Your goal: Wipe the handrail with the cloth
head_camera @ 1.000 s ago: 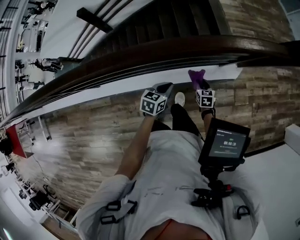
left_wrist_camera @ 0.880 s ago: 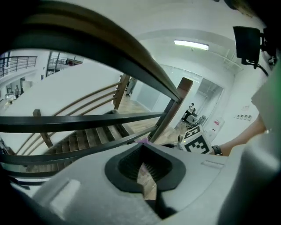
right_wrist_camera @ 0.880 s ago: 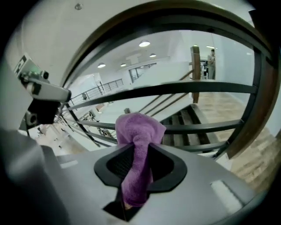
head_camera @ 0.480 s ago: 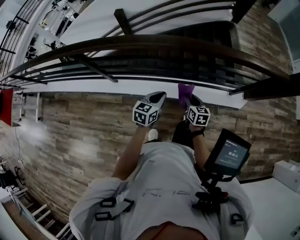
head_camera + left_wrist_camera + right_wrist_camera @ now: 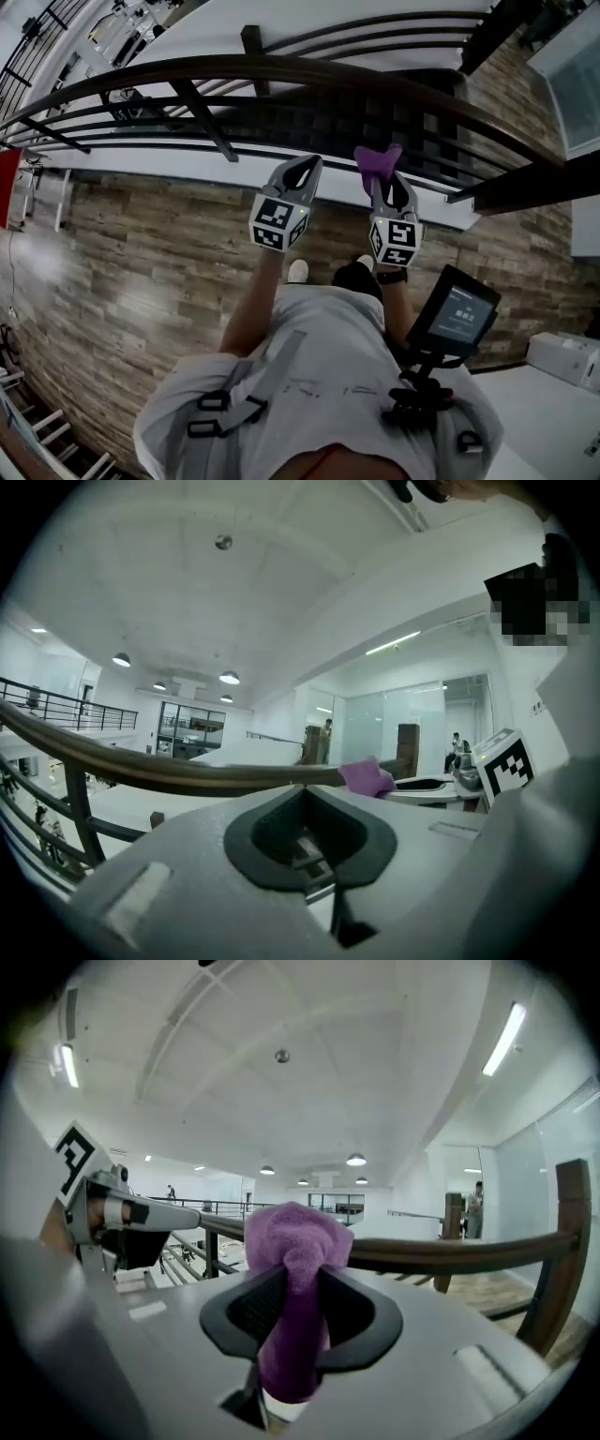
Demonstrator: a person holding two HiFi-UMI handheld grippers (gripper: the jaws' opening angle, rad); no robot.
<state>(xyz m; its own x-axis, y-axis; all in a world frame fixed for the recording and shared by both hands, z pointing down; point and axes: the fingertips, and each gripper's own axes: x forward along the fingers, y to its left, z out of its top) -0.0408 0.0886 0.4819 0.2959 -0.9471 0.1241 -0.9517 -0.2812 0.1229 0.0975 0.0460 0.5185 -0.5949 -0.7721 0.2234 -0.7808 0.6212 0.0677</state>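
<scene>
The dark wooden handrail [image 5: 281, 70] curves across the top of the head view. My right gripper [image 5: 382, 178] is shut on a purple cloth [image 5: 378, 159], which sticks up from its tips just below the rail. In the right gripper view the cloth [image 5: 292, 1232] bulges out between the jaws of the right gripper [image 5: 300, 1279], with the handrail [image 5: 450, 1252] right behind it. My left gripper [image 5: 300, 173] is alongside on the left, shut and holding nothing. In the left gripper view, the left gripper [image 5: 300, 787] points at the handrail [image 5: 187, 775], and the cloth [image 5: 366, 777] shows to the right.
Thin dark metal bars and slanted balusters [image 5: 202, 117] run under the rail. Beyond it is a drop to a lower floor [image 5: 66, 37]. A wooden post [image 5: 572, 1241] stands at the rail's right end. Wood-plank flooring [image 5: 141, 281] is underfoot. A screen device [image 5: 455, 309] hangs at the person's chest.
The head view has swung, and the rail now arcs higher in the frame. Both grippers have risen and point at the rail, closer together. The right one still holds the cloth.
</scene>
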